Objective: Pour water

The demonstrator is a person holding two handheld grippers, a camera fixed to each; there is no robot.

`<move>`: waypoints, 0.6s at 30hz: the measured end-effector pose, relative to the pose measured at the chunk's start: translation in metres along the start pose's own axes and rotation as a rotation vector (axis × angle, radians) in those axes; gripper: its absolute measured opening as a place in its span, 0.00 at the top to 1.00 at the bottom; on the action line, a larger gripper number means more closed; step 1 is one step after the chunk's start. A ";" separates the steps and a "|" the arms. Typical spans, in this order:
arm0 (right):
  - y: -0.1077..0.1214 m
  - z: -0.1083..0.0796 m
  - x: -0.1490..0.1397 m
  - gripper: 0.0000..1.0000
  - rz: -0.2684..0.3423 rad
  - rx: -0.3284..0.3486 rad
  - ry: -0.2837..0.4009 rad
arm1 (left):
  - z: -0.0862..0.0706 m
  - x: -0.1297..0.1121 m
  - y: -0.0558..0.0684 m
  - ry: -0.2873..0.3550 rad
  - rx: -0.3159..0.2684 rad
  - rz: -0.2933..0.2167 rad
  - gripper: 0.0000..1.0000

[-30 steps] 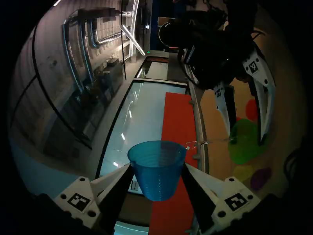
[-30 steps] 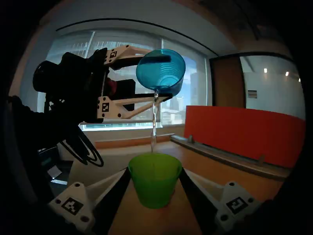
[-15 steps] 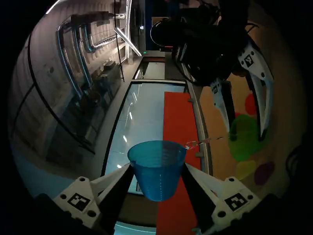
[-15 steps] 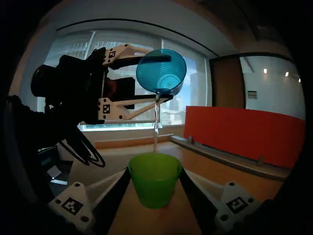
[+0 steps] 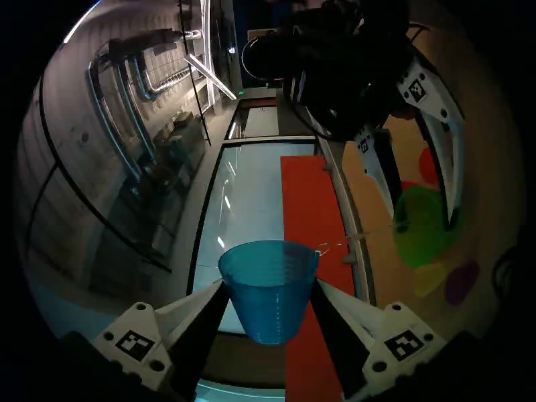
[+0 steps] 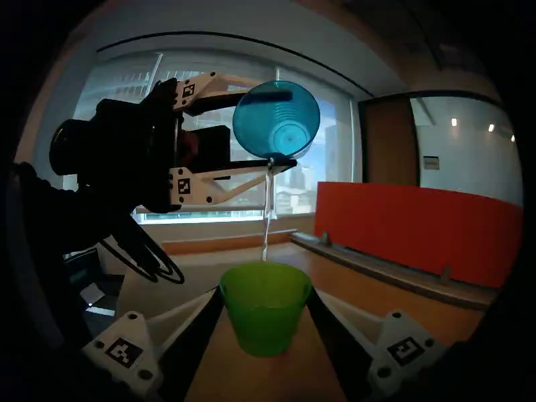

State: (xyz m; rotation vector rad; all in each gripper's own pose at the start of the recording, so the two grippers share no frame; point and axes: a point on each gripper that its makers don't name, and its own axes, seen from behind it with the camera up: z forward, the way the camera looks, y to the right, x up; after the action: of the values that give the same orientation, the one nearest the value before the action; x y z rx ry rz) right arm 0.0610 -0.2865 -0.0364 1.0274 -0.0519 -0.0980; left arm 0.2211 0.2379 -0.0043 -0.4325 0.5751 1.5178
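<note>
Water (image 6: 266, 224) is thinning as the left gripper (image 5: 268, 289), jaws clamping the blue cup (image 6: 276, 124), is tilting it steeper. The right gripper (image 6: 266, 295) is clasping the green cup (image 6: 266, 315) below between its jaws, so the pour is likely ending.

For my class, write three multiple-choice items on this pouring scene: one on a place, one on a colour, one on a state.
1. Where is the blue cup relative to the green cup?
A) above it
B) inside it
C) beside it on the table

2. What colour is the panel behind the table?
A) white
B) orange-red
C) black

3. How is the blue cup held?
A) upright
B) tipped, with water streaming out
C) upside down on the table

Answers:
1 A: the right gripper view shows it overhead.
2 B: the long panel is orange-red.
3 B: its mouth faces sideways and a thin stream falls towards the green cup.
</note>
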 end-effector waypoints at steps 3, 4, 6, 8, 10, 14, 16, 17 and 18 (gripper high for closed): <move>0.001 0.000 0.000 0.09 0.001 -0.001 0.000 | 0.000 0.001 0.000 -0.002 0.001 0.020 0.18; 0.001 0.000 -0.001 0.09 0.000 -0.001 0.000 | 0.000 0.001 0.000 -0.002 0.001 0.024 0.18; 0.002 0.000 -0.001 0.09 0.000 -0.002 0.001 | 0.000 0.002 0.001 -0.002 0.001 0.030 0.18; 0.002 0.000 -0.001 0.09 0.001 -0.001 0.001 | 0.000 0.002 0.002 -0.001 0.003 0.035 0.18; 0.001 0.000 -0.001 0.09 0.001 -0.001 0.002 | 0.001 0.003 0.002 -0.001 0.005 0.041 0.18; 0.001 0.000 -0.001 0.09 0.000 -0.001 0.003 | 0.001 0.003 0.000 0.001 0.013 0.058 0.18; 0.001 0.000 -0.001 0.09 0.000 -0.002 0.003 | 0.000 0.004 0.000 0.001 0.017 0.066 0.18; 0.001 0.000 -0.001 0.09 0.000 -0.002 0.003 | 0.000 0.004 0.001 0.001 0.019 0.069 0.18; 0.001 0.000 -0.001 0.09 0.001 -0.002 0.003 | 0.000 0.005 0.001 0.001 0.020 0.072 0.18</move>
State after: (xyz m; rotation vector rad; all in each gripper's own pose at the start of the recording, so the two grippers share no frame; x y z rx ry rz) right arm 0.0602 -0.2859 -0.0354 1.0250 -0.0495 -0.0960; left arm 0.2197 0.2416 -0.0069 -0.4009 0.6115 1.5791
